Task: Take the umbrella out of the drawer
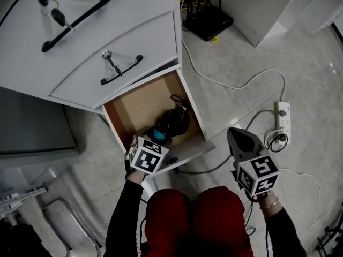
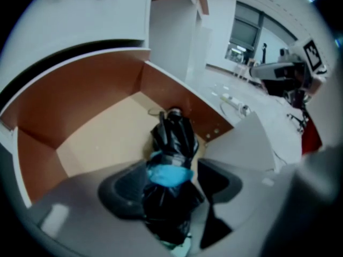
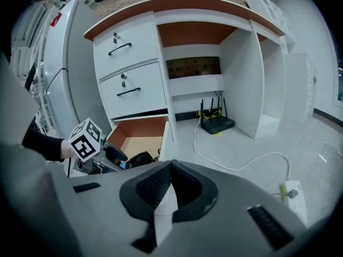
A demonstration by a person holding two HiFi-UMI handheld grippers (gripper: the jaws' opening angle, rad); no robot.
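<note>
The bottom drawer (image 1: 138, 107) of the white cabinet stands pulled out. A folded black umbrella (image 1: 174, 120) with a blue strap lies in its front right corner. My left gripper (image 1: 156, 136) reaches down into the drawer. In the left gripper view its jaws are open and straddle the umbrella (image 2: 172, 135) around the blue strap; my left gripper (image 2: 169, 183) is not clamped on it. My right gripper (image 1: 234, 134) hangs over the floor to the drawer's right, jaws shut on nothing. From the right gripper view (image 3: 169, 171) the drawer (image 3: 140, 133) and umbrella (image 3: 140, 158) lie to the left.
Two shut drawers with black handles and keys (image 1: 122, 71) sit above the open one. A white cable (image 1: 225, 84) runs across the floor to a power strip (image 1: 283, 116). A black router (image 1: 209, 20) stands further back. A metal frame (image 1: 69, 218) is at lower left.
</note>
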